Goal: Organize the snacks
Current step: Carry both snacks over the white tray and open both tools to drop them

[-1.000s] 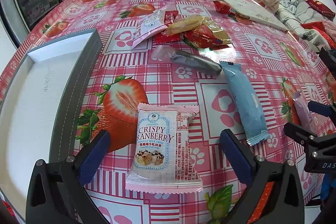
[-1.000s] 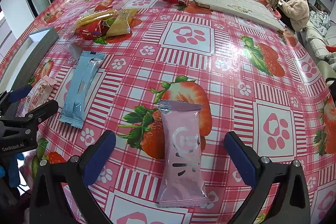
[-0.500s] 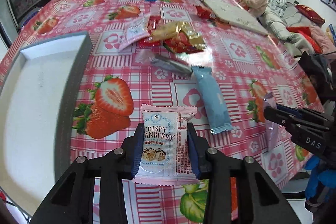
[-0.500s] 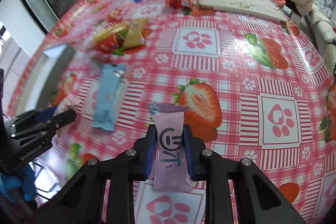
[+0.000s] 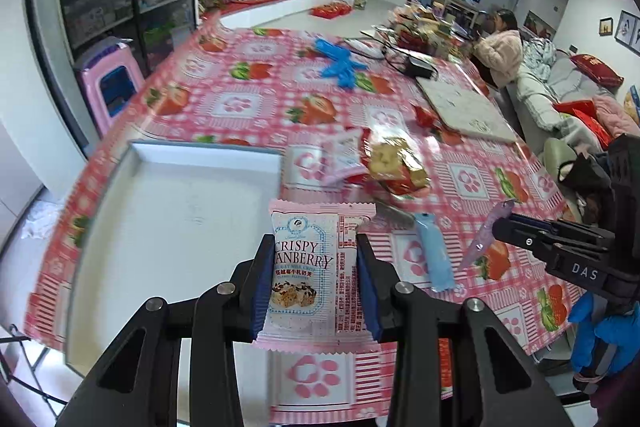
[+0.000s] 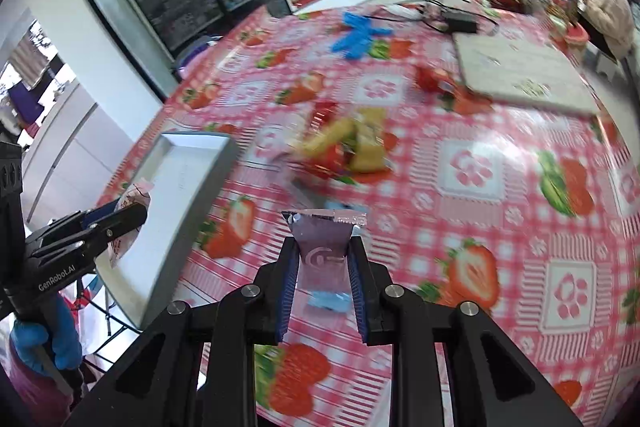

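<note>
Left gripper (image 5: 316,283), jaws clamped on the cranberry packet (image 5: 314,267), hangs at the near right edge of the tray (image 5: 160,211); right gripper (image 6: 323,283), clamping the pink packet (image 6: 324,247), lies farther right.

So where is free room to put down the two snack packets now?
The grey tray is bare inside, bordered by its raised rim. Crowded: the snack pile right of its far corner, and the blue packet nearer. Both tongs hold packets.

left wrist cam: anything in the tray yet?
No. The grey tray shows only its bare white floor, while the cranberry crisp packet is clamped in the left gripper jaws.
</note>
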`<state>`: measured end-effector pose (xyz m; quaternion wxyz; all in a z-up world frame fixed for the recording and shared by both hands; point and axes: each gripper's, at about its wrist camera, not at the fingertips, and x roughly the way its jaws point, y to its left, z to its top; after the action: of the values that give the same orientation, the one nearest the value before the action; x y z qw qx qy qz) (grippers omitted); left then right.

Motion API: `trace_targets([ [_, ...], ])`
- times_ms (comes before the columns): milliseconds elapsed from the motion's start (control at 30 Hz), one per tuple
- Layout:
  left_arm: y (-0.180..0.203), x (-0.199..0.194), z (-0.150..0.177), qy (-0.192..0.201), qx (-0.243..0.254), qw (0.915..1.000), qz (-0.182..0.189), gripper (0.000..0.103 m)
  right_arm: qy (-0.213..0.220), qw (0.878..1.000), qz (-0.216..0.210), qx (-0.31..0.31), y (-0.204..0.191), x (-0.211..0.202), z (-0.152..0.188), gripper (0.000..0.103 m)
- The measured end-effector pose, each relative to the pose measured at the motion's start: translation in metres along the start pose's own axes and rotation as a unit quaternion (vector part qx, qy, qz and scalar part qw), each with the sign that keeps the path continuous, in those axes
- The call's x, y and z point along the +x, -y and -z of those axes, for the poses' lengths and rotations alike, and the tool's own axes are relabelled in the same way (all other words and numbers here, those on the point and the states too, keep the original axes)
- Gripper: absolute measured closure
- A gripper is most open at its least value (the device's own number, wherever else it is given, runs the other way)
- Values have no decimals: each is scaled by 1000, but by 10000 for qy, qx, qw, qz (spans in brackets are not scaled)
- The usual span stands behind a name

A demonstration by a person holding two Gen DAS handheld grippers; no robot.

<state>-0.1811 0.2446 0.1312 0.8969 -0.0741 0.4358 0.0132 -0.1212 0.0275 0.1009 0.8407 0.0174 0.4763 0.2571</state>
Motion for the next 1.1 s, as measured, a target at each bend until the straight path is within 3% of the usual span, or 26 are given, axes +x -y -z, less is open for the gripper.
trace_targets([
  [333,-78,-13,6,70,-453,9976,-525,61,-37,9956,-420,-834,-85,14,-33,76],
  [667,-131,1,29,-154,-899,9932,-727,62,-455,9797,-952,-1705,-199,73,-50,76],
  [867,-148,10,35,-215,-986,9921,-751,62,-716,9733,-1013,-1930,-230,102,-53,76],
  [1100,-160,21,37,-277,-1066,9913,-726,62,-930,9711,-986,-1963,-239,126,-57,76],
])
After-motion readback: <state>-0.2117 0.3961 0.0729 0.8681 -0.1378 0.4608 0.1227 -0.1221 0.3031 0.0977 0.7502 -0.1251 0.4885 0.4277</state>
